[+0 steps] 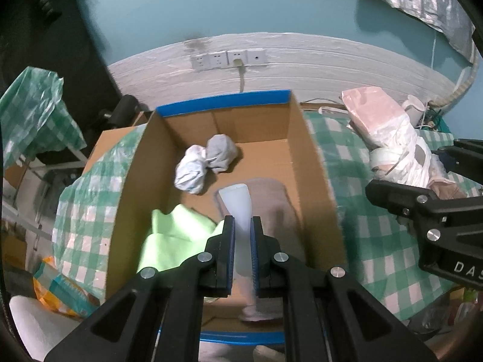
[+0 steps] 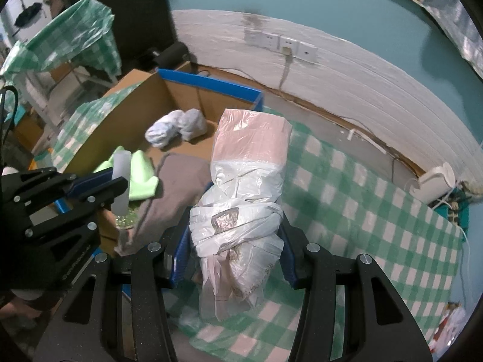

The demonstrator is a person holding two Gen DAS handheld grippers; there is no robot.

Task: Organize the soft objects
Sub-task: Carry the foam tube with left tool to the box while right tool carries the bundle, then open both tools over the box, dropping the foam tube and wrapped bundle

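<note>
Left wrist view: the left tongs (image 1: 242, 241) are clamped tight on a pale, translucent white tube (image 1: 238, 208), whose flat sealed end sticks out past the fingertips. They hang over the open cardboard box (image 1: 314, 181), which has blue tape along its rims. Inside the box, toward its far wall, lie a white sock ball (image 1: 190, 172) and a grey sock ball (image 1: 222, 150), touching each other. Nearer the box's front, a light green cloth (image 1: 173, 235) lies against the left wall, and a brown-grey folded cloth (image 1: 277, 205) lies beside it, under the tube. The box stands on a surface covered by a green-and-white checked sheet (image 1: 371, 241).

In the right wrist view, the right tongs (image 2: 232, 250) grip a bundle wrapped in white and pink plastic bags (image 2: 244, 193), the blue pads pressing on both of its sides. The bundle is held just to the right of the box, above the checked sheet, with its pink end pointing away from the camera. The left tongs with the tube appear at the left edge of this view, over the box's near corner. Behind the box, a white wall panel carries a row of sockets (image 1: 229, 59).
</note>
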